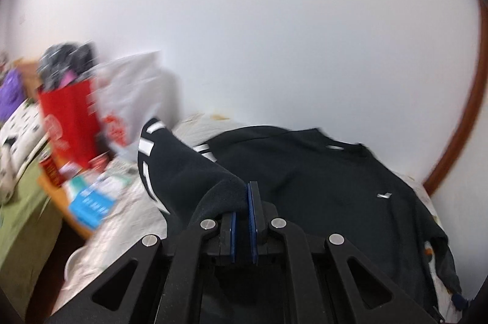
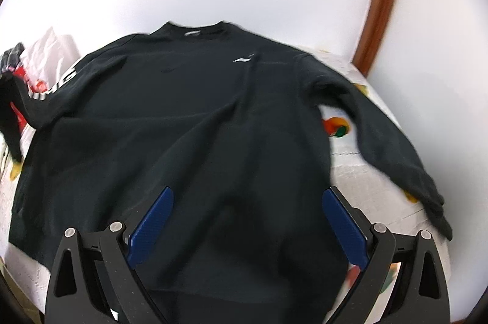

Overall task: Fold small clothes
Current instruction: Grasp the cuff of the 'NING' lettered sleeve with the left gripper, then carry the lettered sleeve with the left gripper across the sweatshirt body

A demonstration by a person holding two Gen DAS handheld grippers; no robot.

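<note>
One black sweatshirt [image 2: 189, 110], soft matte knit, lies spread front-up on a pale quilted bedcover [image 1: 122, 220]. Left gripper [image 1: 242, 199]: blue ribbed pads pressed together, pinching the cuff of the white-lettered sleeve [image 1: 170, 159], which hangs lifted off the bed. Right gripper [image 2: 247, 217]: jaws spread wide above the hem, holding nothing. Red paper bag [image 1: 68, 122] stands beside the bed.

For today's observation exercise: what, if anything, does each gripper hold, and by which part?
The left gripper pinches the black long-sleeved sweatshirt by the end of its lettered sleeve. The right gripper is open, holding nothing.
</note>
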